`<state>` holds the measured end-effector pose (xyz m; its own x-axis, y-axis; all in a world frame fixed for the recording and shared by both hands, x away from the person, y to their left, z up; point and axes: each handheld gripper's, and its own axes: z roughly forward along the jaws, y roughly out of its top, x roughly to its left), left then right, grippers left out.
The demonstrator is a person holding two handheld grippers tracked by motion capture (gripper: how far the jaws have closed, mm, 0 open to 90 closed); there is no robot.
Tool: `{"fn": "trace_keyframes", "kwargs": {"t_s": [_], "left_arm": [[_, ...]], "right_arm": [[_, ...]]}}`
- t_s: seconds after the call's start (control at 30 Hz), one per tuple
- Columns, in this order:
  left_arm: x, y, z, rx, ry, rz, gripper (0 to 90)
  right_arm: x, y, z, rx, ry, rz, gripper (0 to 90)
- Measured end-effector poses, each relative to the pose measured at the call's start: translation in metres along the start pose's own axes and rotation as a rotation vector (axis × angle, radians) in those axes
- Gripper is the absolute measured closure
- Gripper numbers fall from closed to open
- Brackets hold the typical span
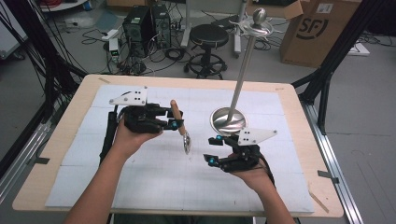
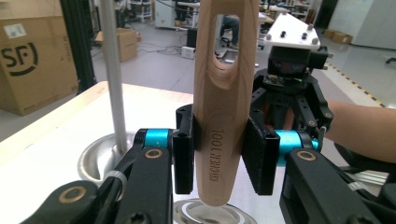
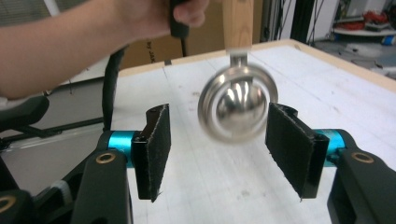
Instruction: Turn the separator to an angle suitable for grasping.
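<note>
A kitchen tool with a wooden handle and a shiny round metal head hangs head-down over the white mat. My left gripper is shut on the handle, which bears the words "kitchen tool" and has a slot near its far end. My right gripper is open, just right of the head. In the right gripper view the head hangs blurred ahead of the gap of the right gripper, and neither pad touches it. The handle rises out of the top.
A metal utensil stand with a round base, a tall pole and hooks at the top stands behind my right gripper. The white mat covers the wooden table. A stool and a cardboard box stand beyond the table.
</note>
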<state>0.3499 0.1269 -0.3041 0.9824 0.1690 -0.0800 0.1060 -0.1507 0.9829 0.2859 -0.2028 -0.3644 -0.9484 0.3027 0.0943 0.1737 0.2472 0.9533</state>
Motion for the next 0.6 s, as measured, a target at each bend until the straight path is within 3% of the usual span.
{"fn": "trace_keyframes", "kwargs": {"t_s": [0.27, 0.43, 0.6], "left_arm": [[0.007, 0.006, -0.007, 0.011, 0.023, -0.024, 67.8], [0.006, 0.010, -0.012, 0.010, 0.025, -0.016, 67.8], [0.004, 0.011, -0.016, 0.016, 0.024, -0.009, 67.8]], "right_arm": [[-0.014, -0.009, -0.018, 0.037, -0.112, 0.013, 34.9], [-0.019, -0.011, -0.023, 0.047, -0.147, 0.016, 32.9], [-0.021, -0.013, -0.021, 0.070, -0.151, 0.013, 31.1]]}}
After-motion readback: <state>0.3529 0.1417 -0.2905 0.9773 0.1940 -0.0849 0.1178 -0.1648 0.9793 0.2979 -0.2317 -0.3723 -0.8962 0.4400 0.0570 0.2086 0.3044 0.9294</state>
